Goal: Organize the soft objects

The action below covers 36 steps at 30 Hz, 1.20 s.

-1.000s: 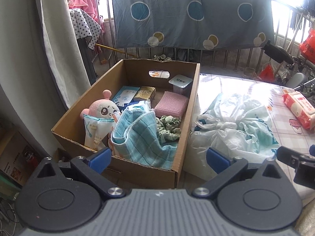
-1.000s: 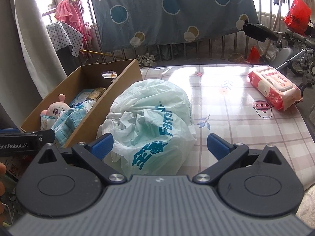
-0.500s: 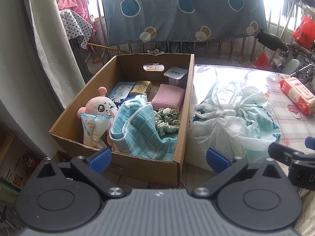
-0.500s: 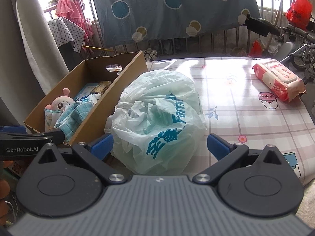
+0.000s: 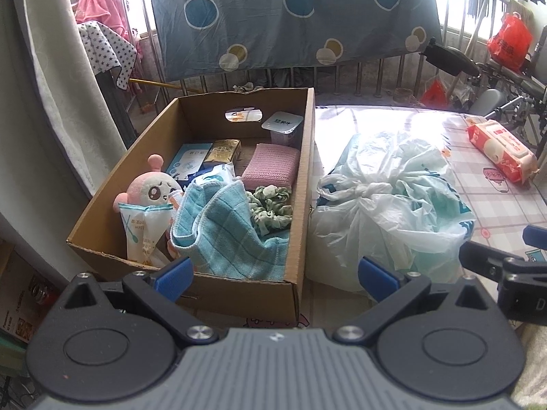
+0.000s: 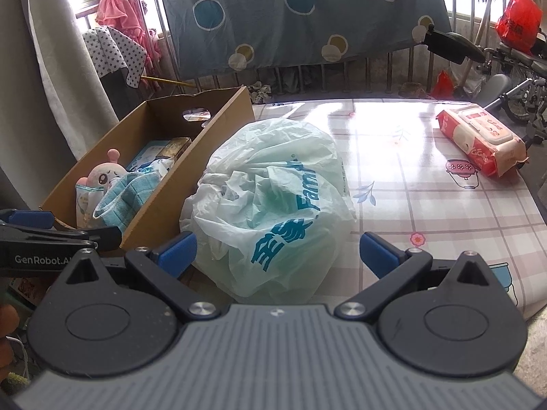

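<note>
A cardboard box sits at the table's left end. Inside lie a pink plush toy, a blue checked cloth, a green scrunchie, a pink folded cloth and small packets. A knotted white plastic bag rests against the box's right side. My left gripper is open, held back from the box's near wall. My right gripper is open just before the bag, with nothing between its fingers.
A red pack of wet wipes lies at the table's far right on the checked tablecloth. Railings with a hanging blue sheet stand behind. A curtain hangs at the left.
Both grippers have drawn back a little and risen, so the box and the bag sit farther off in both views. Nothing on the table has moved.
</note>
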Each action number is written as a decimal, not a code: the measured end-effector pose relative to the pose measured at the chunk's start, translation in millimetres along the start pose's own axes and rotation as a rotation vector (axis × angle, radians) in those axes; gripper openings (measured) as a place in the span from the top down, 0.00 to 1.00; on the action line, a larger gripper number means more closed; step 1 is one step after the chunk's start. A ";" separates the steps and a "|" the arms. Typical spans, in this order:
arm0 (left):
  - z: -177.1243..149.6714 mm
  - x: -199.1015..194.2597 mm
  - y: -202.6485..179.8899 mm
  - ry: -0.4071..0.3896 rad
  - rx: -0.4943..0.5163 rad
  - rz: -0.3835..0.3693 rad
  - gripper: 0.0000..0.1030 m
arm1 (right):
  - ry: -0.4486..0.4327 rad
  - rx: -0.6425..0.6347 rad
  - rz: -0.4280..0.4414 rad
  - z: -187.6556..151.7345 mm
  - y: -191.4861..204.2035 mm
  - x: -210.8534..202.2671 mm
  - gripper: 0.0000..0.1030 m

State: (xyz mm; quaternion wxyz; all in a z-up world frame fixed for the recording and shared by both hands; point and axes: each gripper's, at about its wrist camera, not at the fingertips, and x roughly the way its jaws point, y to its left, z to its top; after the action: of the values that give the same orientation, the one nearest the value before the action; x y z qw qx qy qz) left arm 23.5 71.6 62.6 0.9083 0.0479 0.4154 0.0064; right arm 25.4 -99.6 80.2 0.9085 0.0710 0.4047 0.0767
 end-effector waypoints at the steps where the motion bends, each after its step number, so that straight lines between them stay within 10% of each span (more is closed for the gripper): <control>1: 0.3 0.9 -0.4 0.000 0.001 0.000 0.00 | -0.001 0.002 -0.002 0.3 -0.8 -0.1 0.01; 36: 3.9 4.5 -11.2 0.003 0.019 -0.013 0.00 | 0.005 0.020 -0.038 -3.9 -7.5 -1.2 0.01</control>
State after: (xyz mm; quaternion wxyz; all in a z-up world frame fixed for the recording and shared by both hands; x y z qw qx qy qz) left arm 29.1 60.3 60.7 0.9072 0.0535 0.4173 -0.0034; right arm 22.3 -106.9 77.1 0.9080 0.0719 0.4091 0.0556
